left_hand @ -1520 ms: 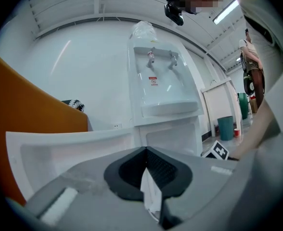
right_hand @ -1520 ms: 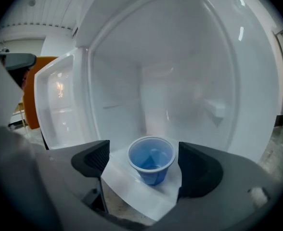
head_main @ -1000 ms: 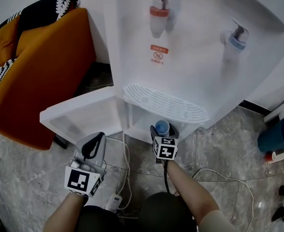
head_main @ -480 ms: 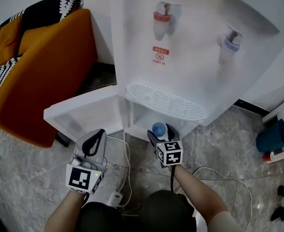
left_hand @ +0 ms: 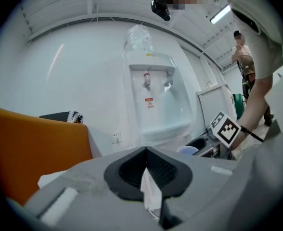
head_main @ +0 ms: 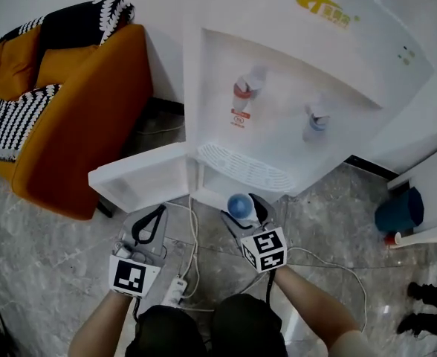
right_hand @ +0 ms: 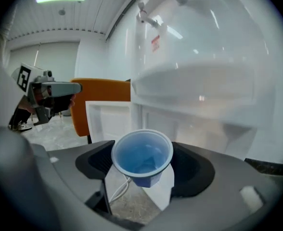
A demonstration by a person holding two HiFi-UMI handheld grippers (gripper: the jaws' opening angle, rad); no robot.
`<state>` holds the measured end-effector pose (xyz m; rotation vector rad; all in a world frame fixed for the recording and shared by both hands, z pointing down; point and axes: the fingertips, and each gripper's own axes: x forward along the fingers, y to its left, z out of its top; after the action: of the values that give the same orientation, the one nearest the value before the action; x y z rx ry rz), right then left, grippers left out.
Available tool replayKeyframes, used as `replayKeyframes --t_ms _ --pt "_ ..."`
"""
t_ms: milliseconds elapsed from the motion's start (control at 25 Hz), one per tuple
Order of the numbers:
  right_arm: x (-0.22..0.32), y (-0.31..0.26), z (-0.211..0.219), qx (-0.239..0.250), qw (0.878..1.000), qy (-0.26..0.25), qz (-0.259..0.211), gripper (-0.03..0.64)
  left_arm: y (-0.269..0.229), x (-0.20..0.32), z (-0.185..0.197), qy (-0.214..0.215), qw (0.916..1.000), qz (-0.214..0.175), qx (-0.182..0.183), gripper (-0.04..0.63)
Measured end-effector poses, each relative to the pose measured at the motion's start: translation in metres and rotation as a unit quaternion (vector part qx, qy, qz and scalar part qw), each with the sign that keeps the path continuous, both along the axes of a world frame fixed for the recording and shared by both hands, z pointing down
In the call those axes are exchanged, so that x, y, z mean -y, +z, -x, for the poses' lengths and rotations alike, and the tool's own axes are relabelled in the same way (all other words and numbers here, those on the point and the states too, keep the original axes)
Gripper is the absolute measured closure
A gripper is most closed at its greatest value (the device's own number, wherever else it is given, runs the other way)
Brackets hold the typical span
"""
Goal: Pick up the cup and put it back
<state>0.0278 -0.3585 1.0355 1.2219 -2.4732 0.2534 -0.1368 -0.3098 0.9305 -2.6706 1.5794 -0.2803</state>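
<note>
A small blue plastic cup [head_main: 238,204] [right_hand: 142,157] hangs upright and empty in the air, just in front of and below the white water dispenser's drip tray [head_main: 244,167]. My right gripper [head_main: 245,211] [right_hand: 144,170] is shut on it, one black pad on each side of its rim. To the left, my left gripper [head_main: 149,220] [left_hand: 145,153] is shut with nothing in it, held over the floor by the dispenser's open lower door [head_main: 140,181]. The left gripper view shows the cup [left_hand: 187,150] off to its right.
The dispenser [head_main: 293,88] has a red tap [head_main: 242,95] and a blue tap [head_main: 315,117] above the tray. An orange armchair [head_main: 70,110] stands at the left. A power strip [head_main: 172,292] and cables lie on the marble floor. A teal bin [head_main: 400,210] sits at the right.
My right gripper has lifted the cup out of the lower compartment, up and toward me. The left gripper has risen a little. The head view has pulled back.
</note>
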Motion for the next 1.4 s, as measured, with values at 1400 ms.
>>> replayKeyframes --t_ms 1400 --pt "-0.118 -0.733 -0.027 0.068 0.998 -0.015 -0.011 0.249 -0.604 -0.091 0.007 0.022 0.9993 -0.016 0.025 0.594"
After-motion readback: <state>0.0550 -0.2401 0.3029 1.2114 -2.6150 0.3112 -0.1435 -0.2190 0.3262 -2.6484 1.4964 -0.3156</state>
